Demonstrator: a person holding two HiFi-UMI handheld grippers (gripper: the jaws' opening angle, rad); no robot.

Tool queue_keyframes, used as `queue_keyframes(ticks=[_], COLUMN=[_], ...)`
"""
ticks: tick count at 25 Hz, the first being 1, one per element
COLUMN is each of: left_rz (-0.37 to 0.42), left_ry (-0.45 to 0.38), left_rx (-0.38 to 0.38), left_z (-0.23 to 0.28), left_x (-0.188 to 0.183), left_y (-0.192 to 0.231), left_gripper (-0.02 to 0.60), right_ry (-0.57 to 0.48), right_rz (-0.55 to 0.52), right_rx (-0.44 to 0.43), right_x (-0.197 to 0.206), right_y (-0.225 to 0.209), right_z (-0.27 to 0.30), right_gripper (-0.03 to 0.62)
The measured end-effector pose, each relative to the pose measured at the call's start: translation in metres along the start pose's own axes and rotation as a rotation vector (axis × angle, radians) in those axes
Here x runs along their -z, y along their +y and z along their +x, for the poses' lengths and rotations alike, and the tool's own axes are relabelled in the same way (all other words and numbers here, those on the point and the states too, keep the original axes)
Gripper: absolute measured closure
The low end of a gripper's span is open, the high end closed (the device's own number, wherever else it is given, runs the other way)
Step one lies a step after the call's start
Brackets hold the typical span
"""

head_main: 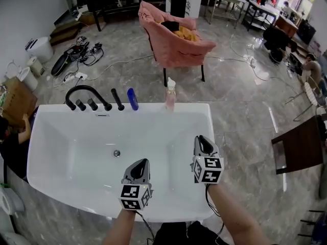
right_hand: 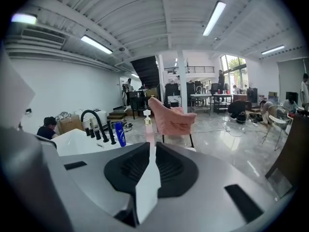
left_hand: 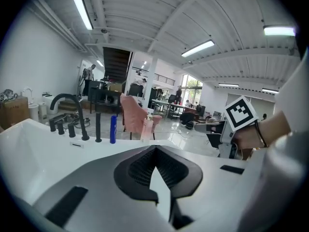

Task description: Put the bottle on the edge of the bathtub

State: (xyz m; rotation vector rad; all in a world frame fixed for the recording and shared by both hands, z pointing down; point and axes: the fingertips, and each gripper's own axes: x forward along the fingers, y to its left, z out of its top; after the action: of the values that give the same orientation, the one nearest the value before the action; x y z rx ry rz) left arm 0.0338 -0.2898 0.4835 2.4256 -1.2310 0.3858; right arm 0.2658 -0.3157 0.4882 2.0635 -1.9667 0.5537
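Observation:
A pale pink pump bottle [head_main: 170,96] stands upright on the far rim of the white bathtub [head_main: 196,106]. It also shows in the left gripper view [left_hand: 145,128] and the right gripper view [right_hand: 149,125]. Both grippers hover over the tub's near side, well short of the bottle. My left gripper [head_main: 141,163] has its jaws closed tip to tip and holds nothing [left_hand: 154,151]. My right gripper [head_main: 200,139] is to its right and a little farther forward. Its jaws stand all but closed, only a thin slit between them, and nothing is in it [right_hand: 148,146].
A blue bottle [head_main: 132,99] and a black faucet set [head_main: 86,93] stand on the far rim, left of the pink bottle. A pink-draped chair [head_main: 173,42] stands behind the tub. A person [head_main: 13,131] crouches at the left, and a dark wooden table [head_main: 301,147] is at the right.

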Motion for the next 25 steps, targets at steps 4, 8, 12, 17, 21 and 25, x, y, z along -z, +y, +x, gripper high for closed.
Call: queue_keyframes(ticks=[4, 8, 12, 17, 21, 25], left_rz=[-0.005, 0.001, 0.008, 0.025, 0.040, 0.047], left_ry=[-0.010, -0.048, -0.067, -0.073, -0.079, -0.093], left_rx=[-0.019, -0.050, -0.055, -0.068, -0.077, -0.077], left_z=[-0.016, -0.029, -0.049, -0.085, -0.109, -0.130], left_x=[-0.015, -0.025, -0.031, -0.029, -0.028, -0.028], left_y=[-0.023, -0.050, -0.087, -0.130, -0.158, -0.178], left_gripper=[0.566, 0.566, 0.566, 0.566, 0.566, 0.566], right_ry=[-0.004, -0.023, -0.048, -0.062, -0.091, -0.110], right_rz=[0.007, -0.042, -0.050, -0.039, -0.038, -0.025], right_rx=[-0.044, -0.118, -0.181, -0.227, -0.247, -0.252], right_x=[-0.010, -0.021, -0.028, -0.028, -0.032, -0.033], right_y=[-0.001, 0.002, 0.003, -0.005, -0.016, -0.028], right_z=[-0.042, -0.073, -0.109, -0.158, -0.193, -0.225], right_gripper=[0.568, 0.576, 0.577, 0.577, 0.577, 0.577])
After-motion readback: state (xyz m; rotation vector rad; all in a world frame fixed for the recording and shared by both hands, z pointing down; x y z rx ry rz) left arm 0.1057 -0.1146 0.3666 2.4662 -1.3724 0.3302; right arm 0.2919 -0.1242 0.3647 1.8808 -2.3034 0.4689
